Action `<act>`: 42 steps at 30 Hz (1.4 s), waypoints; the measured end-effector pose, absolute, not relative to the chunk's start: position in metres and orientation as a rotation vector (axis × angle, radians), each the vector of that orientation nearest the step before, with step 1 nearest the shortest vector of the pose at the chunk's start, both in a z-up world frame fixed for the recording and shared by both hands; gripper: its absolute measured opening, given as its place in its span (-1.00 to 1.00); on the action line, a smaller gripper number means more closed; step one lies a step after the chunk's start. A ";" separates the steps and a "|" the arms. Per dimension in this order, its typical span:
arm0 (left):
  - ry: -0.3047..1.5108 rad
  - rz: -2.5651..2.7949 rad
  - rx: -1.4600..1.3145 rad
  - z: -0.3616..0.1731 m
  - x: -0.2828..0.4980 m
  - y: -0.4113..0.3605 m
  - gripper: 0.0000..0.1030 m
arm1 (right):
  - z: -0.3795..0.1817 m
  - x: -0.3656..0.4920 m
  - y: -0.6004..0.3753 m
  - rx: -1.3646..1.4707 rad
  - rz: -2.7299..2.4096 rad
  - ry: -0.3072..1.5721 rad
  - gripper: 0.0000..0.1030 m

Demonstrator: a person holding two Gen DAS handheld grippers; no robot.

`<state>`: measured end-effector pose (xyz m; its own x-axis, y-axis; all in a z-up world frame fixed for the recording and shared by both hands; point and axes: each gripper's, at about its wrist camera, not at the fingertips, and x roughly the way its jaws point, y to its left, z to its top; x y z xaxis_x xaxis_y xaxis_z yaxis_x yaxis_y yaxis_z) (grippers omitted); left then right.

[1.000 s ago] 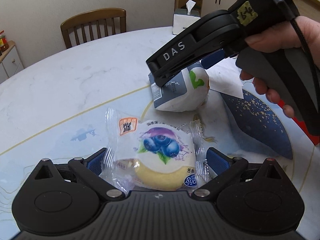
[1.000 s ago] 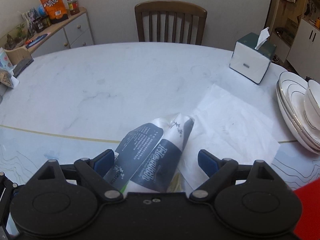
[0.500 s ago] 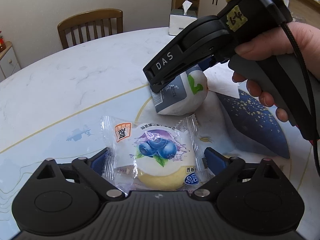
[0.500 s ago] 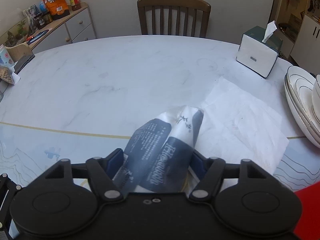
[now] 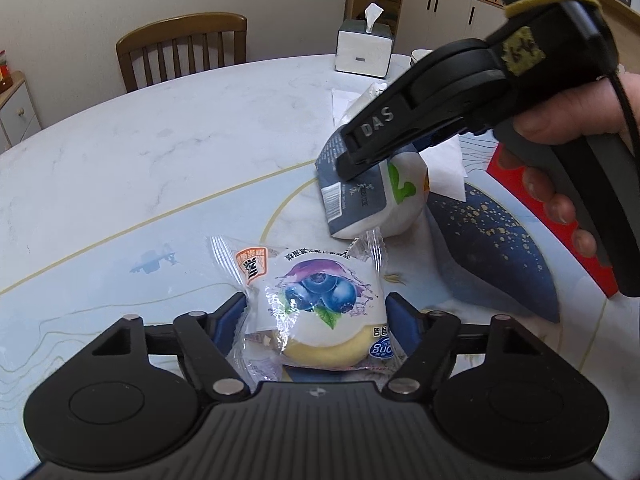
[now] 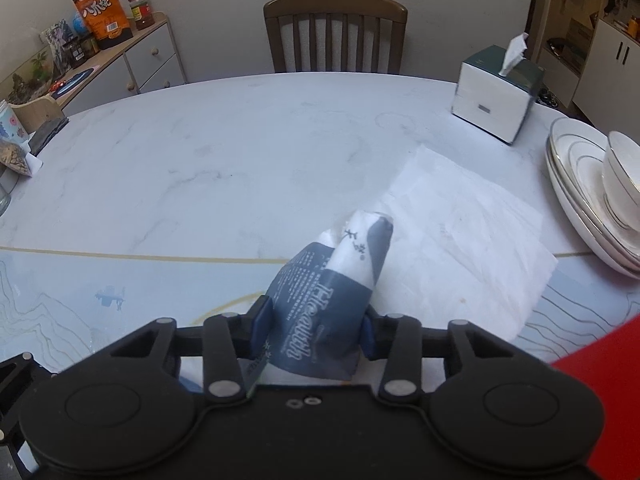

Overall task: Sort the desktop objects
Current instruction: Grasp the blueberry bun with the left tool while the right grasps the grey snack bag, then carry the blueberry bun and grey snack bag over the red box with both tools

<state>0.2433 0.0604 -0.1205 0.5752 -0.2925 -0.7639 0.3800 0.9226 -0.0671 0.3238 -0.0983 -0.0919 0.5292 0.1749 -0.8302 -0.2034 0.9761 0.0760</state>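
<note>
A clear-wrapped blueberry cake packet (image 5: 320,300) lies on the marble table (image 5: 160,168) between the blue pads of my left gripper (image 5: 314,312). Its jaws are closing, and the pads press into the wrapper's sides. Just behind it lies a soft white and dark-blue tissue pack (image 5: 360,200). In the right wrist view this tissue pack (image 6: 344,276) is squeezed narrow between the pads of my right gripper (image 6: 316,320), whose jaws are still closing. A hand holds that right gripper (image 5: 360,160) from the upper right, pointing steeply down onto the pack.
A flat white napkin (image 6: 460,240) lies past the tissue pack. A tissue box (image 6: 496,100) stands at the back right, with stacked plates and a bowl (image 6: 580,184) at the right edge. A red object (image 5: 516,176) is on the right and a chair (image 6: 336,32) stands behind the table.
Both grippers' jaws have drawn in from wide apart. The left pads now meet the cake wrapper, and the right pads have squeezed the tissue pack narrow. Neither hand has shifted much.
</note>
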 end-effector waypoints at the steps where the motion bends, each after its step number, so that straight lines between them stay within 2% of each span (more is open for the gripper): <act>1: 0.877 -0.396 0.103 -0.120 0.242 0.061 0.42 | -0.091 0.322 -0.100 -0.031 0.221 0.990 -0.28; 13: 0.893 -0.398 0.027 -0.108 0.217 0.060 0.37 | -0.074 0.285 -0.126 -0.004 0.216 0.980 -0.48; 42: 0.820 -0.405 0.000 -0.058 0.168 0.025 0.37 | -0.016 0.188 -0.183 0.042 0.333 0.953 -0.51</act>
<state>0.1677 0.0245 -0.0580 0.6102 -0.3508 -0.7103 0.3506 0.9236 -0.1549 0.1880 -0.1834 -0.0162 0.5320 0.2977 -0.7927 -0.2609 0.9483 0.1810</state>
